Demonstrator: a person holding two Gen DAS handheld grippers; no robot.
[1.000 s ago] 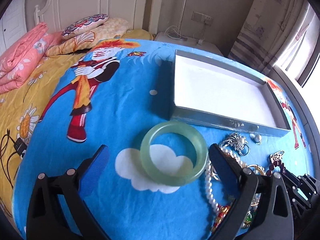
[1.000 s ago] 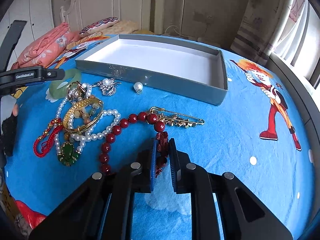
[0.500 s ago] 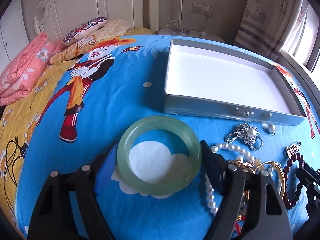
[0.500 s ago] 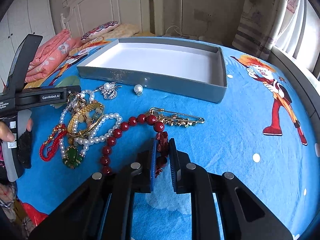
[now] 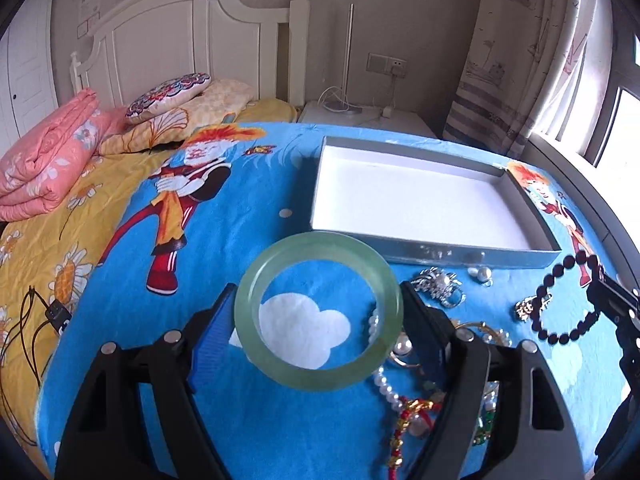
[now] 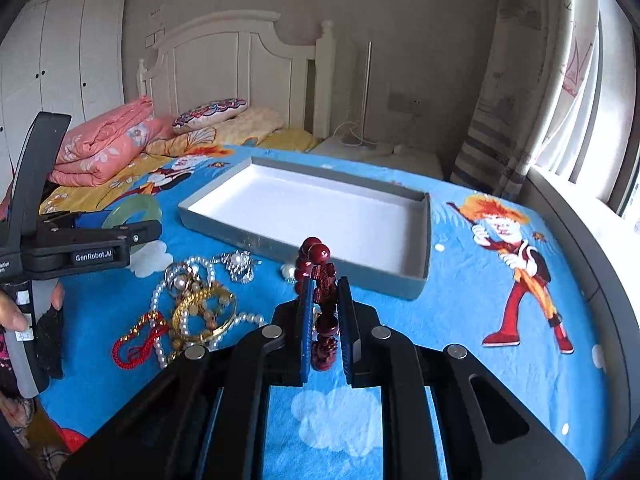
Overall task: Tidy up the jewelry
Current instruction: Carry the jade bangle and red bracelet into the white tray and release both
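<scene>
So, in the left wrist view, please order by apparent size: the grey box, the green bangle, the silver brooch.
1. grey box, largest.
2. green bangle; held close to the camera, so it probably looks bigger than it is.
3. silver brooch, clearly smallest.

left wrist: low over blue bedspread (image 5: pixel 248 216), facing headboard (image 5: pixel 192 36), close behind left gripper (image 5: pixel 318 316) | right wrist: same heading, further right, behind right gripper (image 6: pixel 324 292) | shared: grey tray (image 5: pixel 472 254) (image 6: pixel 424 276), jewelry pile (image 5: pixel 436 292) (image 6: pixel 200 304)

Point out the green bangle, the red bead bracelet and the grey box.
green bangle (image 5: pixel 384 280): left wrist view, right band.
red bead bracelet (image 6: pixel 322 254): right wrist view, top bead.
grey box (image 6: pixel 352 270): right wrist view, near wall.
</scene>
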